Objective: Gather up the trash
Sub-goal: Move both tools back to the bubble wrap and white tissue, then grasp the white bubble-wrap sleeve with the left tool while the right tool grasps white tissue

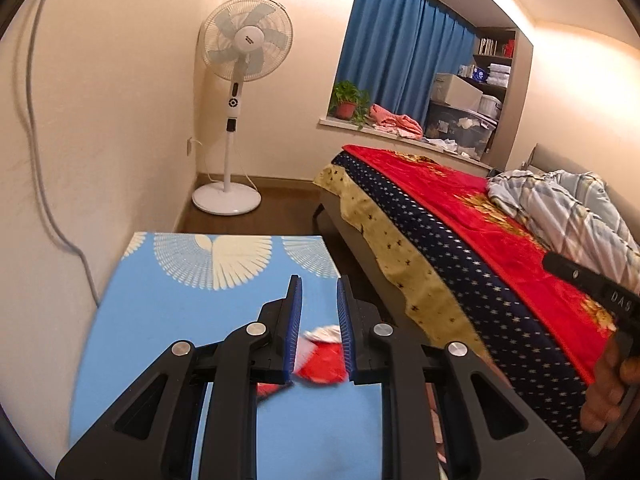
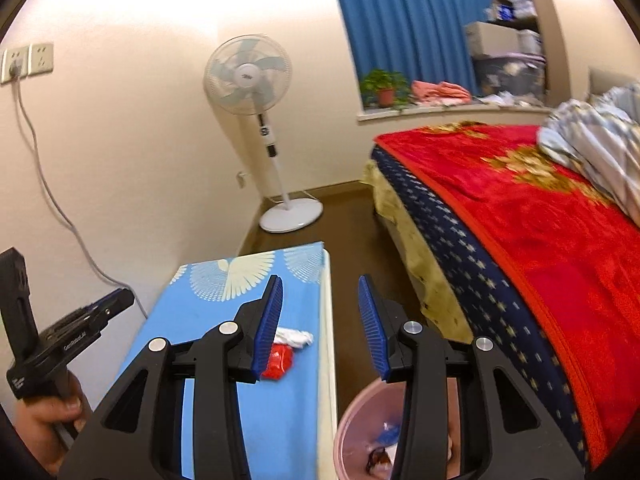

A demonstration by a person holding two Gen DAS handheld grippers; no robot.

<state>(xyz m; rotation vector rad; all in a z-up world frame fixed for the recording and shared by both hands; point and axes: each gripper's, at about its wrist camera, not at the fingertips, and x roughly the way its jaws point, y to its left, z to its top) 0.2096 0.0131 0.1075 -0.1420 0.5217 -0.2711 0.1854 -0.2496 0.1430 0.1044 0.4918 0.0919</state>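
A red wrapper and a crumpled white paper lie on the blue patterned table top. My left gripper is open and empty, hovering above them. In the right wrist view the red wrapper and white paper lie just right of the left finger. My right gripper is open and empty, above the table's right edge. A pink bin with some trash inside stands on the floor below it, between table and bed.
A bed with a red blanket runs along the right. A white standing fan stands in the far corner. A cable hangs down the left wall. Dark floor lies between table and bed.
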